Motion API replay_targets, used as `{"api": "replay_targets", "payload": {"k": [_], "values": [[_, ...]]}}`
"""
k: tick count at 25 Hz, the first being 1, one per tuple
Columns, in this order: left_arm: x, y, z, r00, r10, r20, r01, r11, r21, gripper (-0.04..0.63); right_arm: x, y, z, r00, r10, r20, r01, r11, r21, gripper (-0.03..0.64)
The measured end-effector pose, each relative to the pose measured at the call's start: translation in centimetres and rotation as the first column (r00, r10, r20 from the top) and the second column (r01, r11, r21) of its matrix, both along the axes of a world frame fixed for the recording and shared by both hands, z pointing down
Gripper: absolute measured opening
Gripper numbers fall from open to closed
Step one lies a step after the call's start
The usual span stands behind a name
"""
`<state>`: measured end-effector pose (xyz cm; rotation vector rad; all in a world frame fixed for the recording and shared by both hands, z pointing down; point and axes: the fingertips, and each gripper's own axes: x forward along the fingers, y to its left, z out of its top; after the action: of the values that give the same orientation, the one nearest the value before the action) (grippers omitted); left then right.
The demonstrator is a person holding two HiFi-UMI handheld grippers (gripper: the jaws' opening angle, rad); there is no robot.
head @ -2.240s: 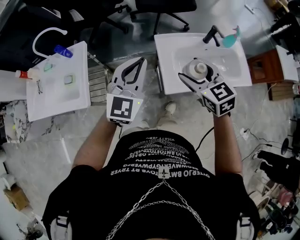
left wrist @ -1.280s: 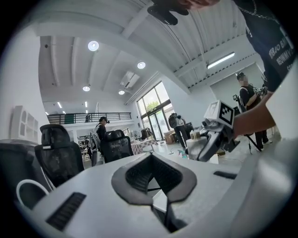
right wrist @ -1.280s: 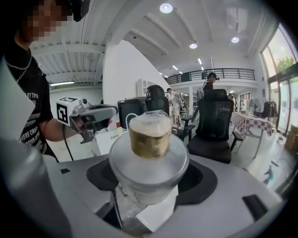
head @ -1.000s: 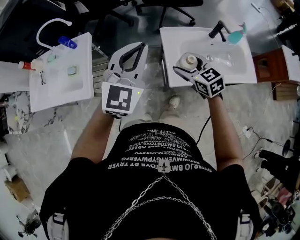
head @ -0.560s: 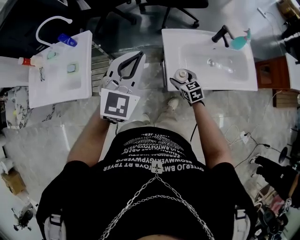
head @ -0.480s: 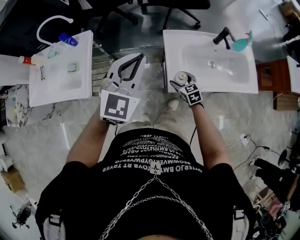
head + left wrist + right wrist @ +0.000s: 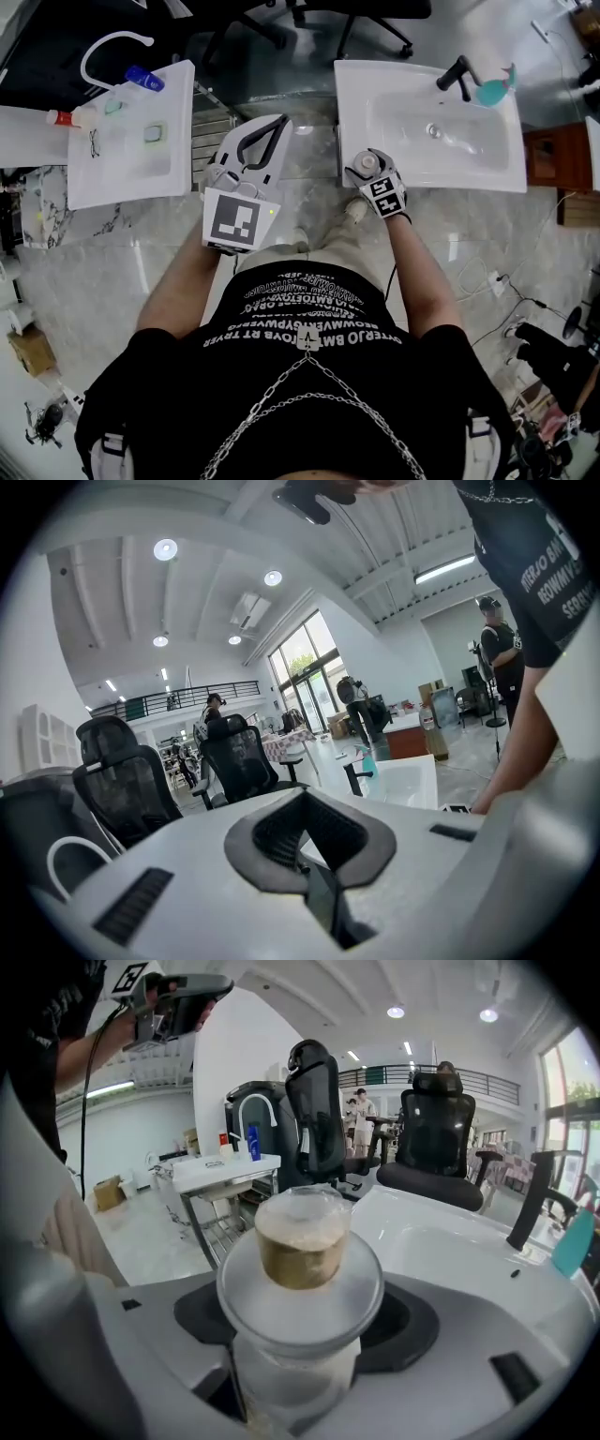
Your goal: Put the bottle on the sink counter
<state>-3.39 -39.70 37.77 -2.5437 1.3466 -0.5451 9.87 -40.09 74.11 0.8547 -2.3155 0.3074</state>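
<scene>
Right gripper view shows the right gripper [image 7: 298,1330] clamped on the clear bottle [image 7: 302,1241] just below its wide collar. The bottle stands upright, cap up, long axis vertical, at the near left corner of the sink [image 7: 487,173]. It is judged light, rigid and smooth, so likely slippery: hold the body under the collar. The left gripper [image 7: 278,125] has its jaws together, empty
</scene>
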Motion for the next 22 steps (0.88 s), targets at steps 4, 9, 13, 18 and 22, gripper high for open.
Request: {"api": "replay_targets", "payload": {"k": [4, 9, 13, 18, 22], "values": [[-0.4, 0.5, 0.3, 1.0, -0.003, -0.002, 0.003, 1.0, -0.007, 0.006, -0.2, 0.4, 0.2, 1.0, 0.007, -0.005, -0.007, 1.0, 0.004, 0.332], [-0.6, 1.0, -0.1, 1.0, 0.0, -0.003, 0.0, 1.0, -0.004, 0.006, 0.0, 1.0, -0.4, 0.998, 0.014, 0.067, -0.013, 1.0, -0.013, 0.364], [-0.7, 1.4, -0.2, 1.0, 0.009, -0.011, -0.009, 1.0, 0.006, 0.006, 2.1, 1.7, -2.4, 0.993, 0.063, 0.102, -0.063, 0.998, -0.003, 0.378], [-1.1, 2.1, -0.6, 0.999, 0.004, -0.05, -0.004, 1.0, 0.001, 0.006, 8.6, 4.7, -11.9, 0.921, 0.213, 0.327, -0.25, 0.966, 0.072, 0.253], [-1.2, 2.8, -2.0, 0.988, 0.031, -0.154, -0.031, 1.0, -0.001, 0.006, 11.8, 7.0, -23.1, 0.899, 0.268, 0.347, -0.375, 0.88, 0.291, -0.003]]}}
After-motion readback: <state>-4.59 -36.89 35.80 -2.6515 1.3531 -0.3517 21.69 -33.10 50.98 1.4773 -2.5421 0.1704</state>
